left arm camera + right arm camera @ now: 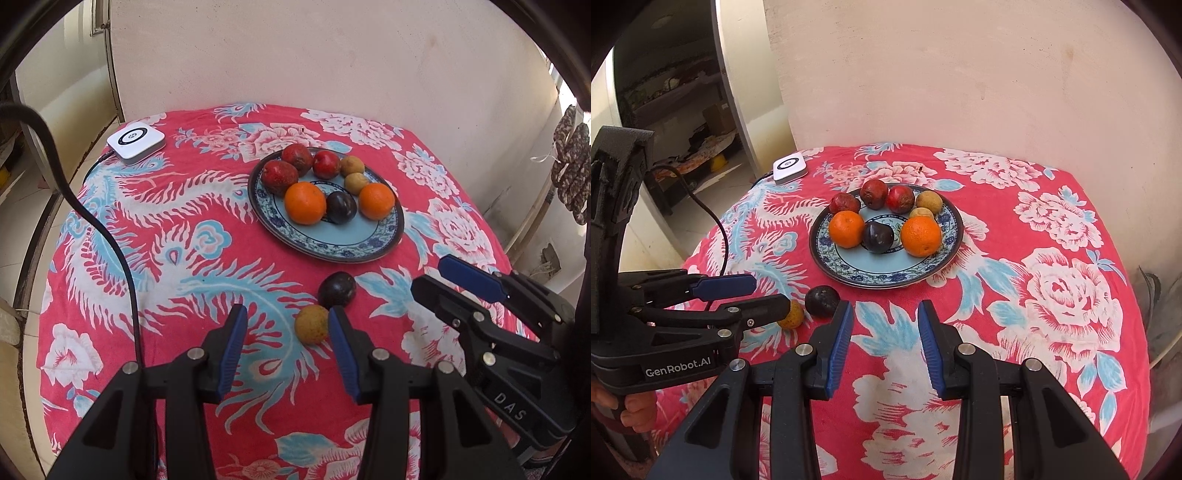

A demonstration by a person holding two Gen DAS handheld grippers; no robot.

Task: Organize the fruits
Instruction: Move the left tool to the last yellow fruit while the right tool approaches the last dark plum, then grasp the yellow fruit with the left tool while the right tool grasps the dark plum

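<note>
A blue-patterned plate [332, 243] [882, 271] holds several fruits: three red ones, two oranges [305, 203] [921, 236], two yellow-brown ones and a dark plum [341, 208] [878, 237]. On the cloth in front of the plate lie a dark plum [337, 290] [822, 301] and a yellow-brown fruit [312, 324] [793, 316]. My left gripper [287, 325] [764, 291] is open and empty, with the yellow-brown fruit just inside its right finger. My right gripper [885, 315] [432, 273] is open and empty, right of both loose fruits.
A red floral cloth [155, 229] [1052, 295] covers the table. A white square device [136, 139] [789, 168] with a black cable [103, 229] sits at the far left corner. A pale wall stands behind the table.
</note>
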